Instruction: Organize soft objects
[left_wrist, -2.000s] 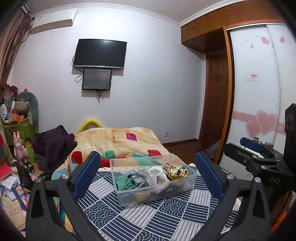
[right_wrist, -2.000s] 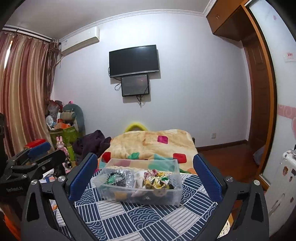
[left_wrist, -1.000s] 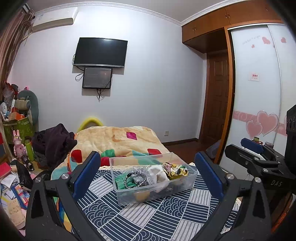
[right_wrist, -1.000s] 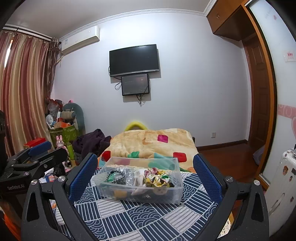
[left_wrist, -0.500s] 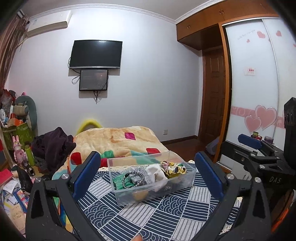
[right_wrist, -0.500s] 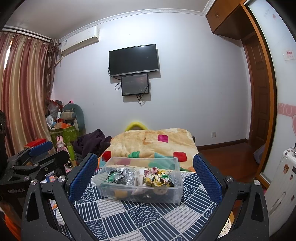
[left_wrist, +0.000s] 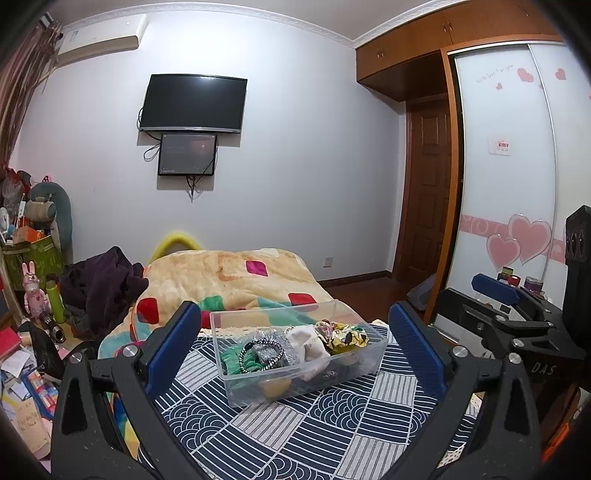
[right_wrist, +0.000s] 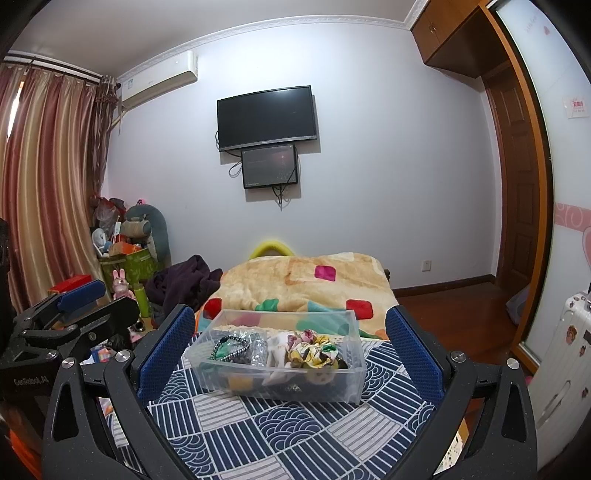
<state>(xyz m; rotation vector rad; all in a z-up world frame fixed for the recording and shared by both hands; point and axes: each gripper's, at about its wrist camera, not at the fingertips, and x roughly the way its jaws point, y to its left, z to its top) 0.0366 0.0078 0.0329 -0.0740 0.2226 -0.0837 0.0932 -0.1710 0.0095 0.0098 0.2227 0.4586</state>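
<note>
Scrunchies (right_wrist: 314, 352) fill clear bin (right_wrist: 354, 384) on patterned cloth (right_wrist: 295, 424), blanket (right_wrist: 306, 284) behind.

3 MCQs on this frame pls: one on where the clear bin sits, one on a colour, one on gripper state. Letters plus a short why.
1. The clear plastic bin sits on:
A. the navy patterned cloth
B. the wooden floor
C. the orange blanket

2. The finger pads of the right gripper are:
A. red
B. blue
C. green

3. The left gripper is:
A. shut on a scrunchie
B. shut on the bin rim
C. open, holding nothing

Answers: 1 A, the bin's base rests on the patterned cloth in both views. 2 B, both pads show blue. 3 C, the jaws stand wide apart on either side of the bin with nothing between them touching.
</note>
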